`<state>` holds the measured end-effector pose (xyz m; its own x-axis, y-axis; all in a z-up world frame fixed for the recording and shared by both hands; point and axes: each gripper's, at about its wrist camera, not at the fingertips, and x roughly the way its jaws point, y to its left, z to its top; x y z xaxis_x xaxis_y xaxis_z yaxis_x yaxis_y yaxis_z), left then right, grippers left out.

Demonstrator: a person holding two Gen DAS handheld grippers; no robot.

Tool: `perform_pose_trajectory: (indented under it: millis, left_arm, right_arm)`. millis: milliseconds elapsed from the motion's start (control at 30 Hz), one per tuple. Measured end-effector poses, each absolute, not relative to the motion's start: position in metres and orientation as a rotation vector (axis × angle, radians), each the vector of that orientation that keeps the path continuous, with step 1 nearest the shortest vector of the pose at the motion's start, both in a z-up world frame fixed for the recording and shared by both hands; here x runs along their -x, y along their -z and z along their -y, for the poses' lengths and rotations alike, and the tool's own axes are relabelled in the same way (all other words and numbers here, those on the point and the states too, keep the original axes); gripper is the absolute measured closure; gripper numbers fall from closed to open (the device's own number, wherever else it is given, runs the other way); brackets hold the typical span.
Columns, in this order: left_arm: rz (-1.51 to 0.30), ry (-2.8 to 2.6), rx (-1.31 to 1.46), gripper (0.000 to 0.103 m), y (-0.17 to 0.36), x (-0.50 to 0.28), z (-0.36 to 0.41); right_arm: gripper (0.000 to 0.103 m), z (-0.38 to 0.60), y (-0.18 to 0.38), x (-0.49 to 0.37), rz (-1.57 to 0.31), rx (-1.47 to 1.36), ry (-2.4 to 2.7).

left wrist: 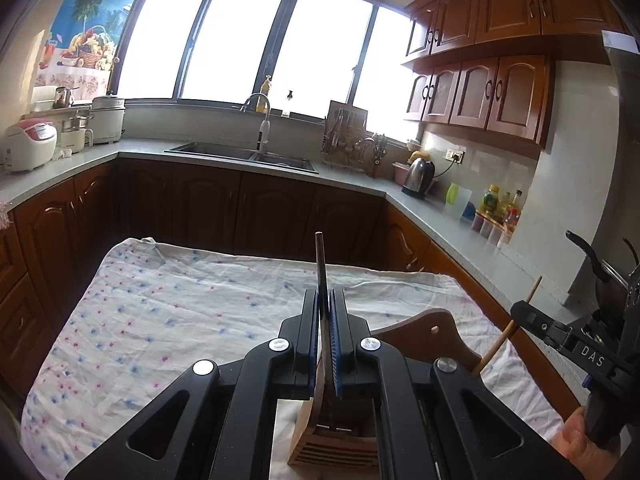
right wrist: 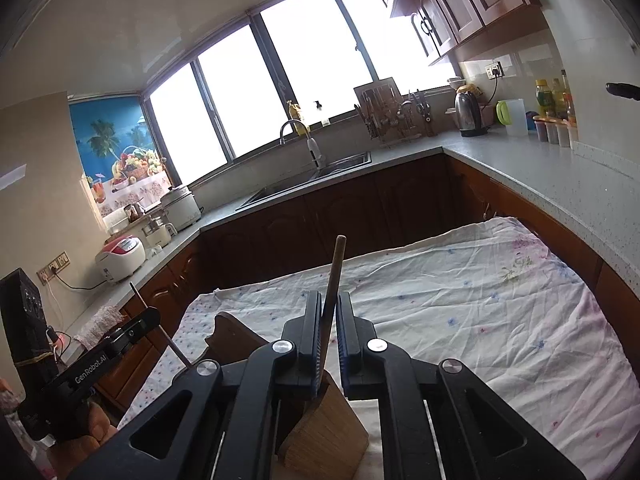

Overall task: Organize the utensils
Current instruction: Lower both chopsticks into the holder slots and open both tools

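**Both claws clamped on utensils right over the wooden block**

So here's where we stood. The landmark for everything was the wooden utensil block (left wrist: 334,446), which sat on the flowery tablecloth (left wrist: 160,320) near its close edge.

Our left gripper (left wrist: 329,332) was clenched on a flat dark utensil (left wrist: 320,264). It stood nearly upright between the blue pads, its top end poking well above the fingertips and its lower part running down toward the slotted top of the block directly below. We couldn't tell from the left wrist view whether the tip was actually inside a slot, since the gripper body covered that spot.

Our right gripper (right wrist: 329,332) was clenched on a wooden stick (right wrist: 335,276), probably a chopstick or a handle. It leaned slightly to the right at the top, and its lower end met the top of the block (right wrist: 324,436) just under the fingers.

From the left wrist view the right gripper showed up to the right of the block, stick (left wrist: 506,328) angled up through it. Behind the block stood a curved brown wooden board (left wrist: 432,332), touching or just beside it.
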<state>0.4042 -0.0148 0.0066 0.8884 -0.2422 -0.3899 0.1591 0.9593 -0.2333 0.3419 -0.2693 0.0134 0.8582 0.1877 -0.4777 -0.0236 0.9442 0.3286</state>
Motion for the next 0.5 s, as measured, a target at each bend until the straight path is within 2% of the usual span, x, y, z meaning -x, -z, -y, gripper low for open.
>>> perform_pose_trajectory:
  millis: [167,333,367,400,467,500]
  left_arm:
    - [-0.429,0.203,0.172,0.099,-0.009,-0.395,0.013]
    - [-0.438,0.202,0.162,0.098,-0.011,-0.390,0.014]
    - [-0.444,0.199,0.163,0.095,-0.012,-0.389,0.014]
    - [-0.445,0.198,0.166,0.093,-0.013,-0.388,0.014]
    - [-0.439,0.194,0.169,0.082,-0.015,-0.383,0.013]
    - [-0.435,0.190,0.170,0.080,-0.016,-0.381,0.013]
  right_arm:
    - [0.096,0.269,-0.014,-0.343,-0.536,-0.320,-0.113]
    - [0.088,0.271,-0.012,-0.345,-0.557,-0.319,-0.107]
    - [0.080,0.272,-0.012,-0.344,-0.560,-0.324,-0.105]
    - [0.067,0.273,-0.012,-0.344,-0.561,-0.330,-0.105]
    - [0.057,0.277,-0.013,-0.341,-0.556,-0.343,-0.106]
    - [0.050,0.278,-0.015,-0.338,-0.552,-0.347,-0.103]
